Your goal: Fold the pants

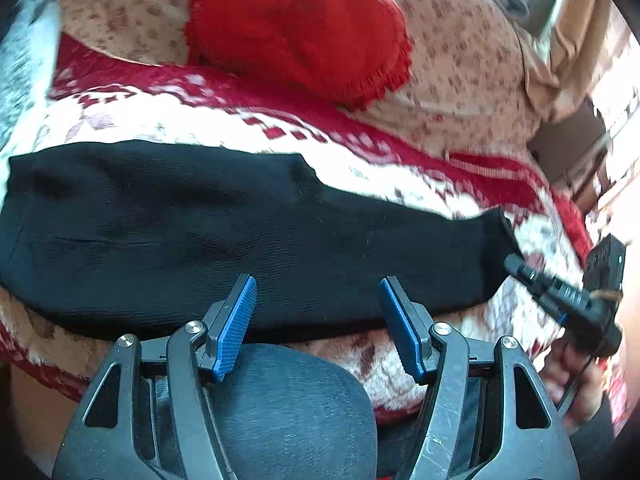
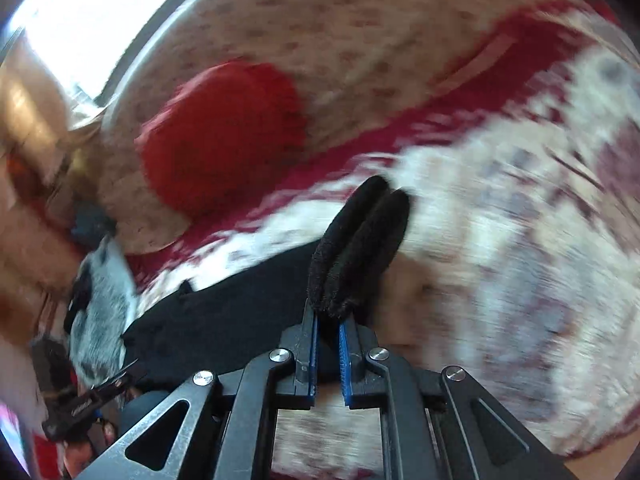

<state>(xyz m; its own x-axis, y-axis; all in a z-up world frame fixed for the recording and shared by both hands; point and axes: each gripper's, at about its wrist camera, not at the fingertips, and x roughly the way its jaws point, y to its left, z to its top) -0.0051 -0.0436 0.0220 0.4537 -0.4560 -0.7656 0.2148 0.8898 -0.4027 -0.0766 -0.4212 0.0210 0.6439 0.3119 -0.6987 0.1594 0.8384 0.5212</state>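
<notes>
The black pants (image 1: 224, 236) lie flat across a red and white patterned blanket (image 1: 168, 116), leg end toward the right. My left gripper (image 1: 318, 292) is open, its blue pads (image 1: 236, 328) hovering over the near edge of the pants, holding nothing. My right gripper (image 2: 329, 316) is shut on the doubled leg hems of the pants (image 2: 360, 248), which stick up between its fingers; the rest of the pants (image 2: 224, 316) trails to the left. The right gripper also shows in the left wrist view (image 1: 560, 292) at the leg end.
A red round cushion (image 1: 296, 28) lies on a floral bedsheet (image 1: 472, 64) behind the blanket; it also shows in the right wrist view (image 2: 220, 136). A grey knee (image 1: 280, 412) is under the left gripper. A grey and white cloth (image 2: 102, 300) lies left.
</notes>
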